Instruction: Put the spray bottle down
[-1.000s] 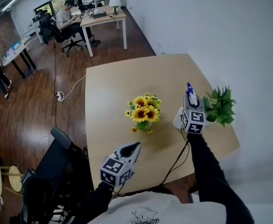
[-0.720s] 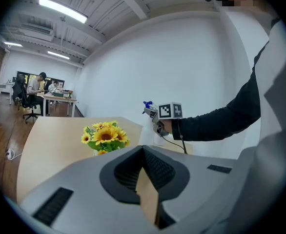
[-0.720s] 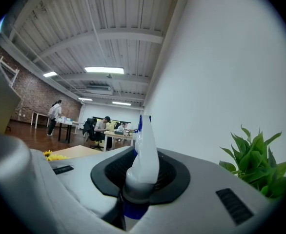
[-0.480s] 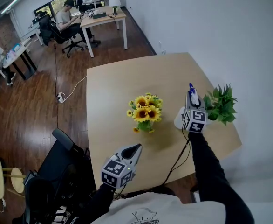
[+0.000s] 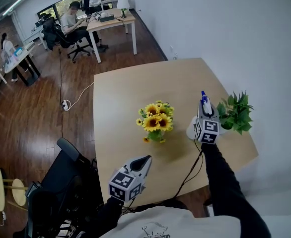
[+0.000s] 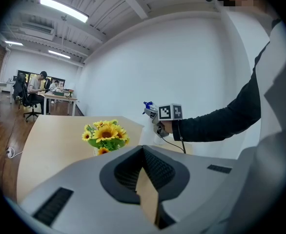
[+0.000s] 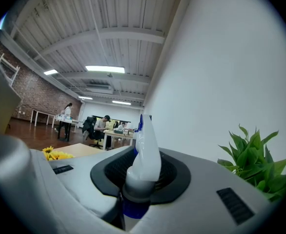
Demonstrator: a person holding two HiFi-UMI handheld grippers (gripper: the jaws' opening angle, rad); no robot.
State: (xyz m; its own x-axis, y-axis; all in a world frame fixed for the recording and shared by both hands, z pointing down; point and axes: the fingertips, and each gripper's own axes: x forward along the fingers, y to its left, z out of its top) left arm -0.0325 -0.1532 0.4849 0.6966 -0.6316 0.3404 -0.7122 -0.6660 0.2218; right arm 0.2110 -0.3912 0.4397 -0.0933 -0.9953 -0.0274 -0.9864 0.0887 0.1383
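The spray bottle (image 5: 203, 102) has a white head with a blue nozzle, and its white body (image 5: 190, 128) hangs below. My right gripper (image 5: 205, 117) is shut on its neck and holds it upright above the right side of the wooden table (image 5: 135, 88). In the right gripper view the bottle's head (image 7: 145, 150) stands up between the jaws of the right gripper (image 7: 140, 168). From the left gripper view, the bottle (image 6: 148, 105) and right gripper (image 6: 158, 117) show at centre. My left gripper (image 5: 144, 160) hovers at the table's near edge, jaws together, nothing in them (image 6: 144, 154).
A vase of sunflowers (image 5: 155, 121) stands mid-table, left of the bottle. A green potted plant (image 5: 235, 113) sits just right of it, by the white wall. A black cable (image 5: 190, 167) trails from the right gripper. A black office chair (image 5: 68, 155) stands at the table's near left.
Both grippers keep their places and the bottle stays in the right one. Only a person in the far left background has walked on.
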